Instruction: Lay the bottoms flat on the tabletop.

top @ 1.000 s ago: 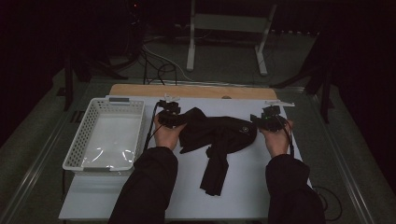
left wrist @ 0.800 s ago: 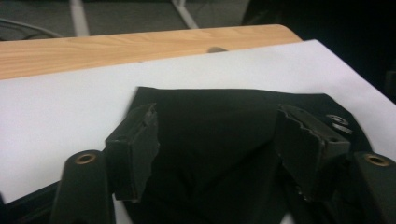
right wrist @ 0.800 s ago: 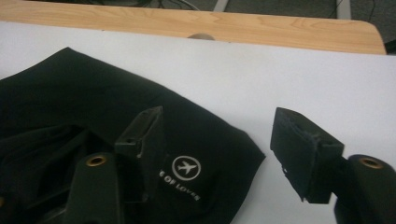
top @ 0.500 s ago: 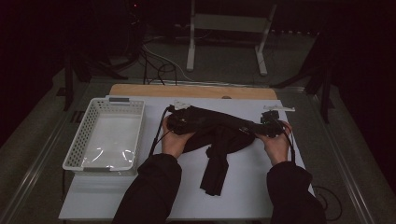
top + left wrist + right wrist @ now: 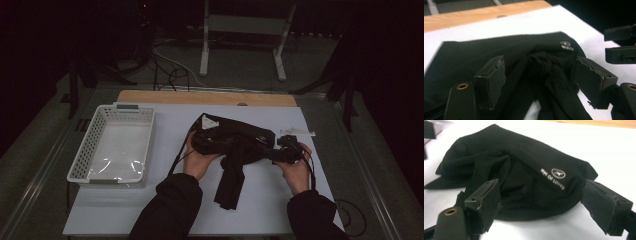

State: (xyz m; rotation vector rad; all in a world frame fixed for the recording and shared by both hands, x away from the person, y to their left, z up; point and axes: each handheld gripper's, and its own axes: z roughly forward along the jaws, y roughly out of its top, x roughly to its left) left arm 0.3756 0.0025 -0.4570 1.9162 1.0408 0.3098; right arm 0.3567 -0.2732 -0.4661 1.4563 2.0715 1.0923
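A black garment (image 5: 248, 139) with a small white logo (image 5: 554, 177) lies bunched on the white table (image 5: 165, 200); one strip of it trails toward the person. In the high view my left gripper (image 5: 216, 145) rests at the garment's left side and my right gripper (image 5: 274, 153) at its right side, each in a hand. The left gripper (image 5: 541, 72) stands open over the folded cloth, its pads (image 5: 491, 76) apart from it. The right gripper (image 5: 541, 195) is open too, with the logo end lying between its pads (image 5: 484, 198) untouched. Both pairs of jaws have just been opening.
A white perforated basket (image 5: 85, 155) sits on the table's left part. A wooden strip (image 5: 200, 97) runs along the far edge, with a small pale object (image 5: 299, 132) at the far right. Stand legs (image 5: 205, 50) and cables lie on the floor beyond.
Both hands came inward toward the table's middle, bringing the garment's two ends together into a narrower bundle. Both grippers' jaws have spread and let the cloth go.
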